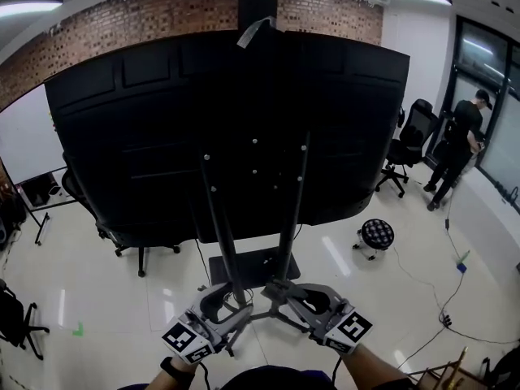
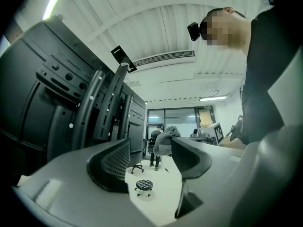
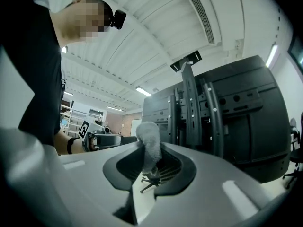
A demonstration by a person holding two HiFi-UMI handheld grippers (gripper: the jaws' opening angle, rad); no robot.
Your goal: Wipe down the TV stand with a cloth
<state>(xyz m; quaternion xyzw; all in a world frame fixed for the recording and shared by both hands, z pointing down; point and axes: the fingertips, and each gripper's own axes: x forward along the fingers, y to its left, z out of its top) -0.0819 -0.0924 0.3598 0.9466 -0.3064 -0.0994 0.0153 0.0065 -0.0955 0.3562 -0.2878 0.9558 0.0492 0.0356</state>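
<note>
The TV stand's two black poles (image 1: pixel 221 218) rise from a dark base plate (image 1: pixel 253 266) behind the big black TV (image 1: pixel 227 120). Both grippers hang low in front of the base, tips turned toward each other. My right gripper (image 1: pixel 280 289) (image 3: pixel 149 152) is shut on a small grey cloth (image 3: pixel 149 138), which stands up between its jaws. My left gripper (image 1: pixel 234 299) (image 2: pixel 150 148) is open with nothing in it; past its jaws I see the cloth (image 2: pixel 163 142) at the tip of the right gripper. The cloth does not show in the head view.
A round patterned stool (image 1: pixel 375 236) stands right of the stand. Office chairs sit at the left (image 1: pixel 138 242) and back right (image 1: pixel 410 145). A person (image 1: pixel 459 149) stands by the glass wall. Cables (image 1: pixel 443 299) trail over the white floor at right.
</note>
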